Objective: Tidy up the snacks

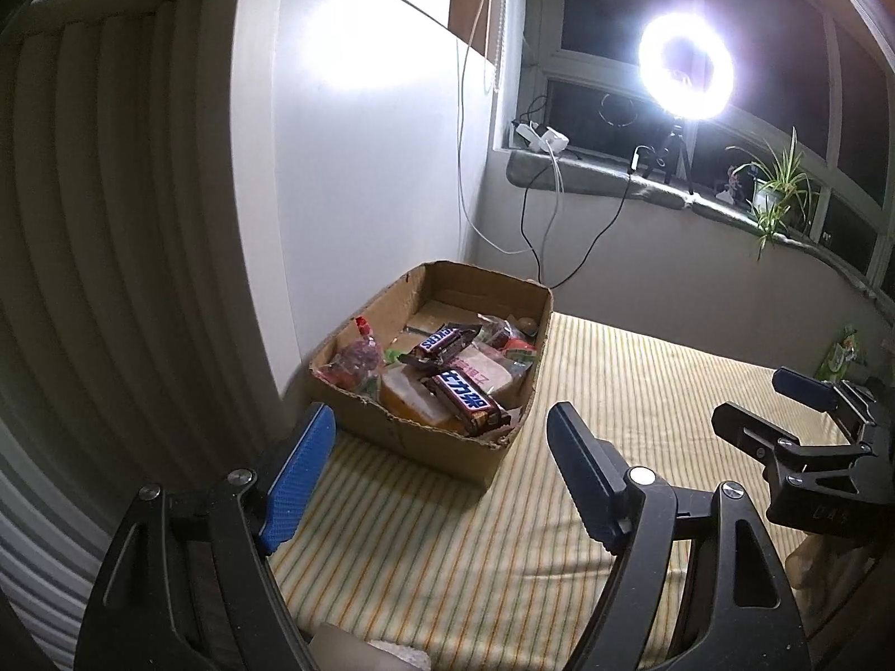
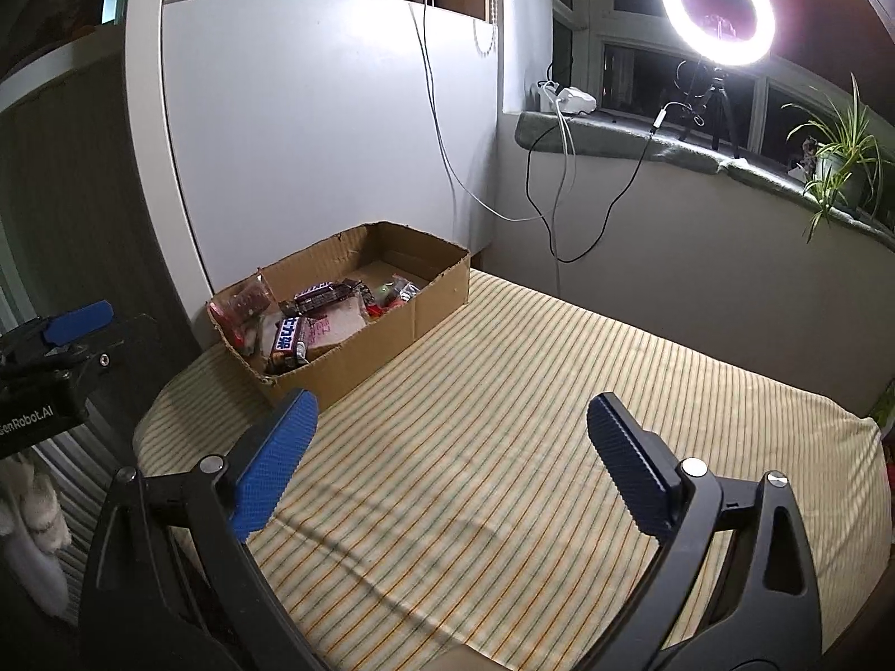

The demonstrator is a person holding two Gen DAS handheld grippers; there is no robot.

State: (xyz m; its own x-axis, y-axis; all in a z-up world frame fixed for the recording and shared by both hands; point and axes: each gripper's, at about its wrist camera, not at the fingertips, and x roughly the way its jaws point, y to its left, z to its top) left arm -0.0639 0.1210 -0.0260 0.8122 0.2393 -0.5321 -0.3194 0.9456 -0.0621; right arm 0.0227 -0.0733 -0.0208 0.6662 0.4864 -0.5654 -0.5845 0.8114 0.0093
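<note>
A bright ring light (image 2: 719, 8) on a small tripod stands on the window sill (image 2: 615, 140) at upper right, before dark windows (image 1: 615, 0). A potted plant (image 2: 839, 162) is at far right. White wall panels (image 2: 313, 128) fill the left, and cables (image 2: 447, 168) hang down.

Snacks are all piled in an open cardboard box (image 1: 442, 442) at the bed's far left corner by the wall: two Snickers bars (image 1: 469, 401) on top, a red-speckled clear bag (image 1: 353, 360), and some pale wrapped packs underneath.
</note>
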